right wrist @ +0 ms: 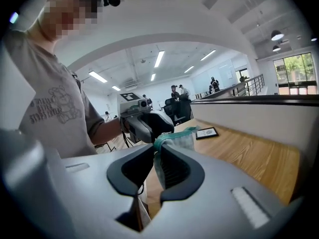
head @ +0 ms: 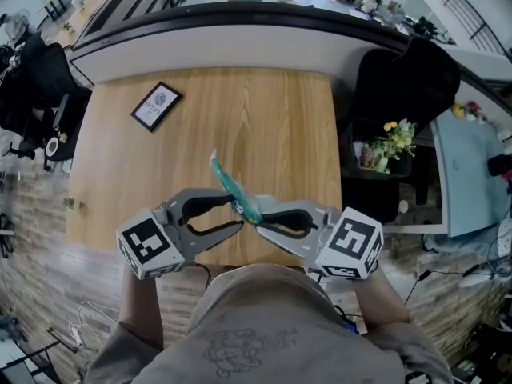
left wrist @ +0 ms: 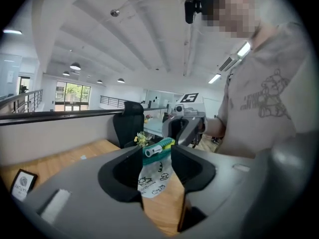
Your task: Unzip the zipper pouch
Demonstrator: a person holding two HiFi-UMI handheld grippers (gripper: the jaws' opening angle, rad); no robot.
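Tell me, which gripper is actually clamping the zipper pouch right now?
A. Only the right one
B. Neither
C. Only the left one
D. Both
A: the right gripper's jaws are pinched together on the zipper pouch's edge, while the left gripper's jaws stand apart around it without pressing on it.

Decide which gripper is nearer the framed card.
Left. The left gripper is below-right of the framed card; the right gripper lies farther right, gripping the pouch.
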